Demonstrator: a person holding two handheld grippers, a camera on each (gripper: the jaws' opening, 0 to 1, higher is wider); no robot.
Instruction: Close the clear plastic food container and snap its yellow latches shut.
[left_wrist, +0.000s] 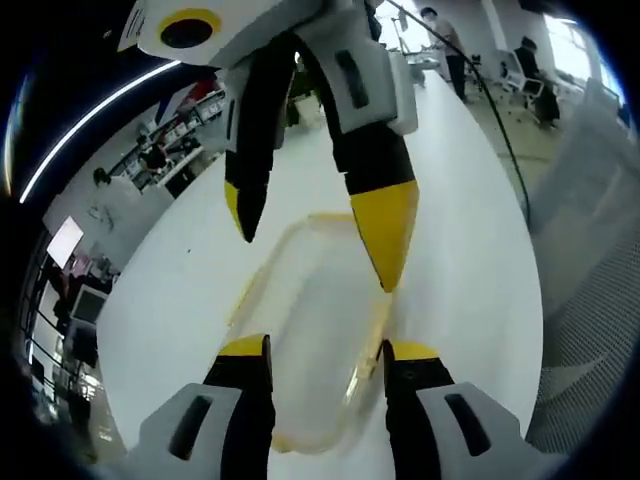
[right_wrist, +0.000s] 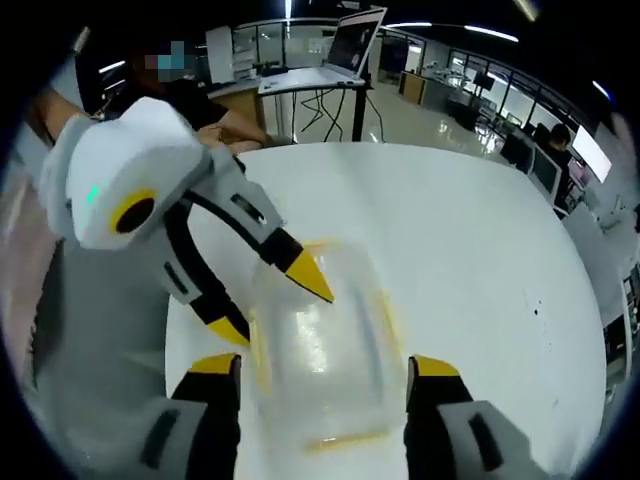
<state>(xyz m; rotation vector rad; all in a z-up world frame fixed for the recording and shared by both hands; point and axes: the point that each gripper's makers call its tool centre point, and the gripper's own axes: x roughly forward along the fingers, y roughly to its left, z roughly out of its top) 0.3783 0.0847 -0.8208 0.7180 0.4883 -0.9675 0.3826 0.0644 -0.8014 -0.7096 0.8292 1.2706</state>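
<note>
A clear plastic container (left_wrist: 318, 330) with yellow edges lies on the white table (left_wrist: 200, 290). In the left gripper view my left gripper (left_wrist: 325, 352) is open, one jaw on each side of the container's near end. My right gripper (left_wrist: 315, 255) comes down from the top, open, its yellow tips over the far end. In the right gripper view the container (right_wrist: 325, 370) is blurred between the open jaws of my right gripper (right_wrist: 322, 368). My left gripper (right_wrist: 282, 315) reaches in from the left, one tip over the lid. The state of the latches cannot be made out.
The table (right_wrist: 460, 250) is wide and white, with its edge close on the left of the right gripper view. A person (right_wrist: 190, 95) sits behind it. A laptop (right_wrist: 345, 50) stands on a raised desk further back, among office desks and chairs.
</note>
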